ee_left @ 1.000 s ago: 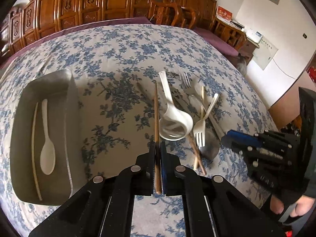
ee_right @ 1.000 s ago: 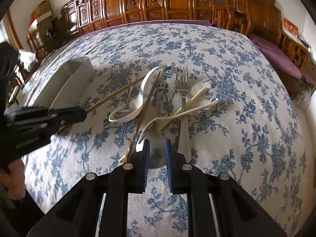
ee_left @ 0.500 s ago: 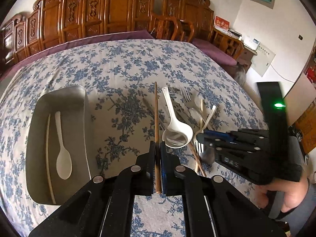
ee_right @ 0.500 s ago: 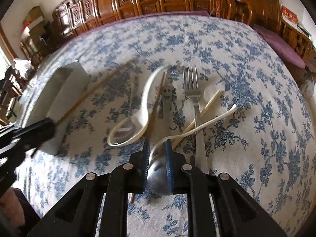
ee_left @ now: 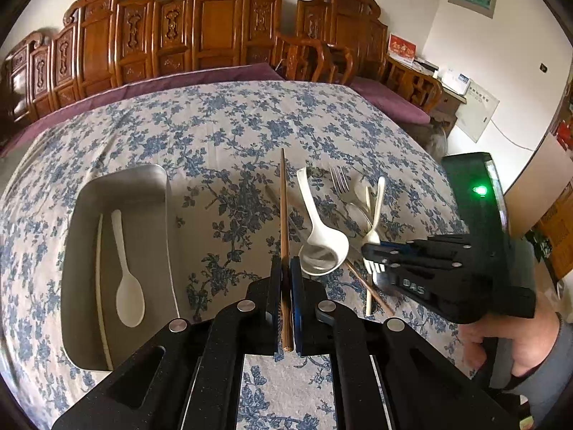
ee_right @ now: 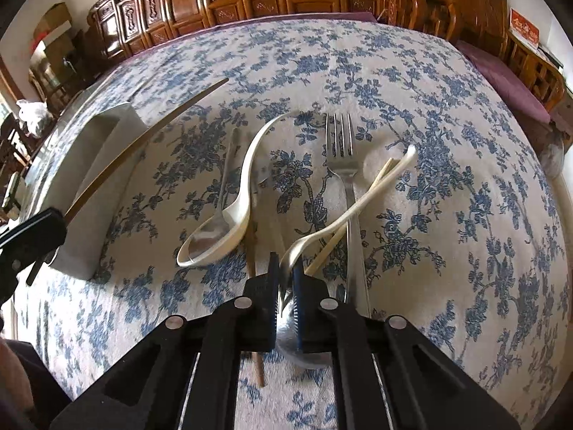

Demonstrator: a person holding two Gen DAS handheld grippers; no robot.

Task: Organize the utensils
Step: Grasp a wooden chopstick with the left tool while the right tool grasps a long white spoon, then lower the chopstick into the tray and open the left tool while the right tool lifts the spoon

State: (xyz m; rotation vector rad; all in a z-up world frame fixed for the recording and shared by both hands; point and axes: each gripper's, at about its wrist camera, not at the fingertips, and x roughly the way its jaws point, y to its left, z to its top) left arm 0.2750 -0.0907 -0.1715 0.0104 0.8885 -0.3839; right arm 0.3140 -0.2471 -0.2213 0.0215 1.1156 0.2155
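Note:
My left gripper [ee_left: 285, 268] is shut on a brown wooden chopstick [ee_left: 284, 215], held above the floral tablecloth; the chopstick also shows in the right wrist view [ee_right: 143, 143]. My right gripper [ee_right: 285, 268] is shut on a metal spoon bowl [ee_right: 286, 326], with the white plastic fork's [ee_right: 358, 200] head pinched at its tips. On the cloth lie a white ceramic soup spoon [ee_right: 229, 222], a metal fork [ee_right: 343, 165] and more chopsticks [ee_right: 333, 243]. The right gripper [ee_left: 372, 251] shows in the left view beside the pile.
A grey metal tray [ee_left: 118, 186] at the left holds a white plastic spoon [ee_left: 127, 286] and a pale chopstick [ee_left: 98, 272]; it also shows in the right wrist view [ee_right: 93, 165]. Carved wooden chairs [ee_left: 215, 28] line the far table edge.
My left gripper has risen and pulled back with the chopstick. My right gripper has moved forward over the metal spoon and closed on it.

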